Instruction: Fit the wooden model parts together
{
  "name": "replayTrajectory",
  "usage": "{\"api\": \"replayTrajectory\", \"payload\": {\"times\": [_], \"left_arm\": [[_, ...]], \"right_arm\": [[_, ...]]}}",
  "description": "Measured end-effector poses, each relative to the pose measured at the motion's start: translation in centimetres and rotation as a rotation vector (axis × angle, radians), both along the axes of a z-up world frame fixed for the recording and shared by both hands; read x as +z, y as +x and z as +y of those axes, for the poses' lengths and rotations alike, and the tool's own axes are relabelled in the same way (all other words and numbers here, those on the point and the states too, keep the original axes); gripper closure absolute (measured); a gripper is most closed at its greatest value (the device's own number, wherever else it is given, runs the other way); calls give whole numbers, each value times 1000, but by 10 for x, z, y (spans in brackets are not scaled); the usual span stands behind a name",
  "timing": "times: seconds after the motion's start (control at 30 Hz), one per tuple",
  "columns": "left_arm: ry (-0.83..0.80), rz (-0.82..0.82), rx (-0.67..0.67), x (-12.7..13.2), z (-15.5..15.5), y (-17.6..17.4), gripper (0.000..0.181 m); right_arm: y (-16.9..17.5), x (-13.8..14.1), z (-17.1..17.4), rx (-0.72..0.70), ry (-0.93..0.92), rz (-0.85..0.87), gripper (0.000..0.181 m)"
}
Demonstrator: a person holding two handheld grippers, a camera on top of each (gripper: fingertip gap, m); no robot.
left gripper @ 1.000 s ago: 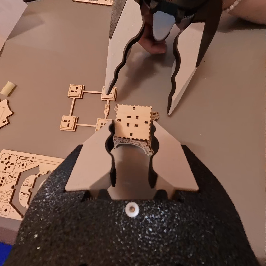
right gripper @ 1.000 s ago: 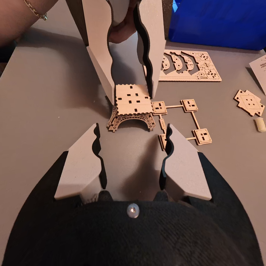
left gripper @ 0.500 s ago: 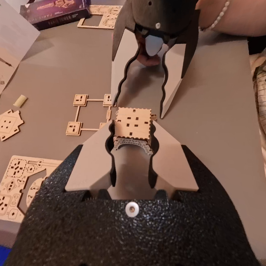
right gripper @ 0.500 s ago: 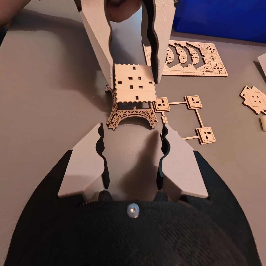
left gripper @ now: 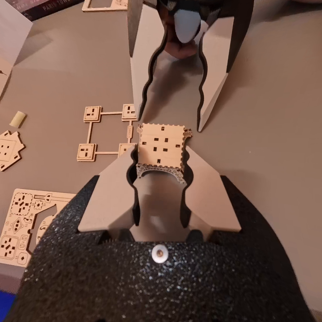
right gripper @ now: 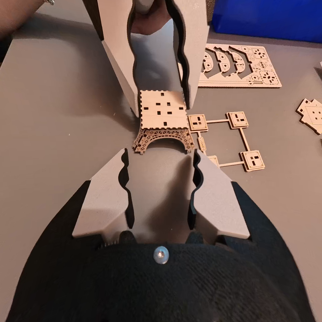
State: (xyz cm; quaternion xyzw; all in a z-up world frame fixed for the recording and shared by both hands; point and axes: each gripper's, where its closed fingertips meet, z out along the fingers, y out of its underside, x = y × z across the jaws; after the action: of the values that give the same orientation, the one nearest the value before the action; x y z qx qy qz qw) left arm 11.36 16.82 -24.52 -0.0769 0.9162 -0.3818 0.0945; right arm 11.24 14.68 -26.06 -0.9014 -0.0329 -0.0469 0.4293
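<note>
**Left gripper holds the little tower base**

The left gripper (left gripper: 160, 149) is closed on the tower base (left gripper: 161, 148). Its two fingers press on the sides of the flat square top. The top has small holes cut in it. Under the top are lacy arched legs, seen best in the right wrist view (right gripper: 163, 139). The pictures do not show clearly whether the legs touch the grey table (left gripper: 261, 156).

The right gripper (right gripper: 160, 153) is open. Its fingers are spread wide, and nothing is between them. It sits just in front of the tower base, facing the left gripper, and does not touch the wood.

Just beside the tower base lies a frame (right gripper: 224, 141) of four small squares joined by thin bars. It lies flat on the table. One corner square is partly hidden behind a gripper finger in each view.

Farther off is a flat sheet (right gripper: 244, 68) with cut-out parts in it. A notched plate (left gripper: 8, 151) and a small pale roll (left gripper: 17, 118) lie near each other, well apart from the tower base.
</note>
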Motion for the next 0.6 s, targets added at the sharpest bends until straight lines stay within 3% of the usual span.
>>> {"api": "replayTrajectory", "payload": {"times": [0.3, 0.6], "left_arm": [[-17, 7, -3, 5, 0, -2, 123], [6, -12, 7, 0, 1, 2, 131]], "right_arm": [[2, -1, 0, -10, -8, -5, 105], [2, -2, 0, -10, -10, 1, 105]]}}
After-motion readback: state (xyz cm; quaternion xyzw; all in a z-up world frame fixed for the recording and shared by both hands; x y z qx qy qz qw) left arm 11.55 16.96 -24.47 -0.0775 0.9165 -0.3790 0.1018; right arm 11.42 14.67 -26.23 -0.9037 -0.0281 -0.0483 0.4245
